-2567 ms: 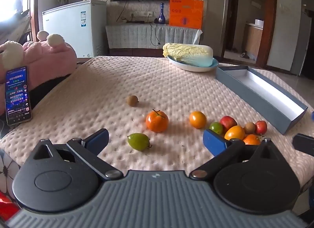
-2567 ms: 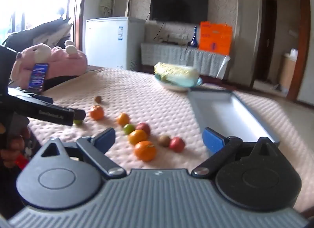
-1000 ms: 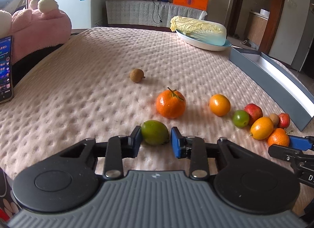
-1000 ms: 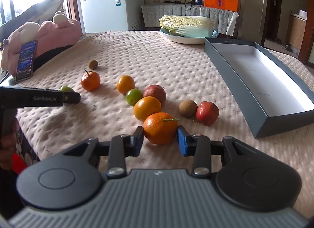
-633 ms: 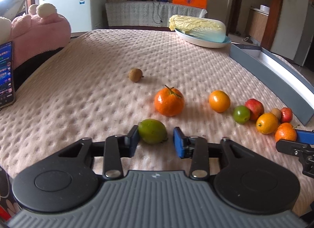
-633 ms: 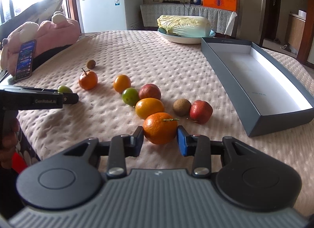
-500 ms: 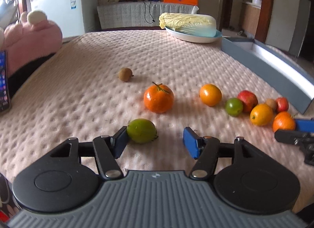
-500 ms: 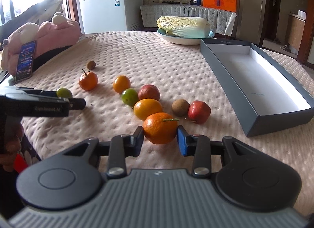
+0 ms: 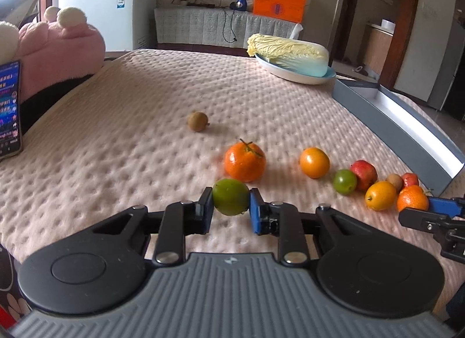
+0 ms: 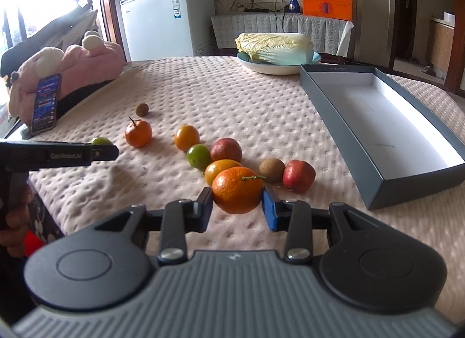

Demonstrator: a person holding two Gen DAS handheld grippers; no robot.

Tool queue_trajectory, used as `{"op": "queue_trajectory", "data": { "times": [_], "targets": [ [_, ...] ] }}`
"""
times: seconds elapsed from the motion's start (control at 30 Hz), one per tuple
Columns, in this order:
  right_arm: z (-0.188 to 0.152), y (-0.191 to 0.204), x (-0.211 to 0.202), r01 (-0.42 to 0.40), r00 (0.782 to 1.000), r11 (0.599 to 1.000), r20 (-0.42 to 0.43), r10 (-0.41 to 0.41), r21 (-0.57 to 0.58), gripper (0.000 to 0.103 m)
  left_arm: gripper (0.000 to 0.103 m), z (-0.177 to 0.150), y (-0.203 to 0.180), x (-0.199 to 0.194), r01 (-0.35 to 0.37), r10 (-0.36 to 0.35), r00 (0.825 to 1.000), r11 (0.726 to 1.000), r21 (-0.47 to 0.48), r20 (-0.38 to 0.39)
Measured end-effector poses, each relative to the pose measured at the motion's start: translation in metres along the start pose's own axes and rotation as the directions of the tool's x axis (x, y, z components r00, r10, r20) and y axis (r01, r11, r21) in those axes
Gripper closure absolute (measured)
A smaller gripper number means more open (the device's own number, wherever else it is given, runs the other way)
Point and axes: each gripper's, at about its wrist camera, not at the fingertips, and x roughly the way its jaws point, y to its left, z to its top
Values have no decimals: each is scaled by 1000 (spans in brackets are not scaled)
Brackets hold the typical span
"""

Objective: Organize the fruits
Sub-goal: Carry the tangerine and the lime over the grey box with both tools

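Both grabs are on, so now it's the carry. My left gripper [image 9: 231,210] has just been closing, and its pads now pinch the green lime [image 9: 231,197] at the near left of the desk [image 9: 145,111]. Right gripper [image 10: 237,209] is clamped on the stemmed mandarin [image 10: 237,189] at the near end of the fruit pile. Can't tell for sure whether either fruit is off the cloth yet.

The grey box [image 10: 407,184] sits open and empty on the right, so I'm guessing that's where everything goes.

How I'd do it:
- Lift straight up first. The mandarin sits right against a small orange [image 10: 221,167], with a kiwi [image 10: 271,170] and a red apple [image 10: 298,175] just beside it, so dragging sideways would probably scatter them.
- Send the right one in first since it's nearer the box, then bring the left across so the grippers don't cross.
- The lime looks held about at its widest part, but it's round and smooth, so I'd keep the wrist steady and not swing.
- Clear the box wall, go low, then let go so nothing bounces.

Still loose out there: another mandarin [image 9: 245,163], a longan-looking brown fruit [image 9: 198,121] farther back.
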Motion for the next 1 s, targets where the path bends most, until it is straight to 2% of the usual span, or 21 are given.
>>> {"op": "queue_trajectory", "data": {
  "times": [0.17, 0.3, 0.4, 0.57, 0.7, 1.0],
  "targets": [
    [5, -1, -1, -26, 1000, 1000, 4, 26, 6, 63, 73, 7, -12, -4, -5, 5, 1000, 1000, 4, 2],
    [20, -5, -7, -58, 998, 997, 29, 60, -50, 63, 73, 13, -28, -6, -10, 10, 1000, 1000, 9, 1],
    [33, -17, -4, -78, 996, 995, 38, 80, -56, 63, 73, 17, -41, -8, 8, -8, 1000, 1000, 11, -3],
    [32, -33, -10, -87, 996, 995, 31, 89, -48, 63, 73, 26, -69, -10, 51, -51, 998, 998, 37, 20],
    [34, -48, -24, -78, 995, 997, 65, 78, -8, 63, 73, 33, -90, -11, 95, -97, 994, 995, 38, 48],
    [34, -76, -48, -34, 992, 999, 119, 31, 27, 63, 73, 38, -119, -13, 124, -129, 990, 988, 95, 50]
  ]
}}
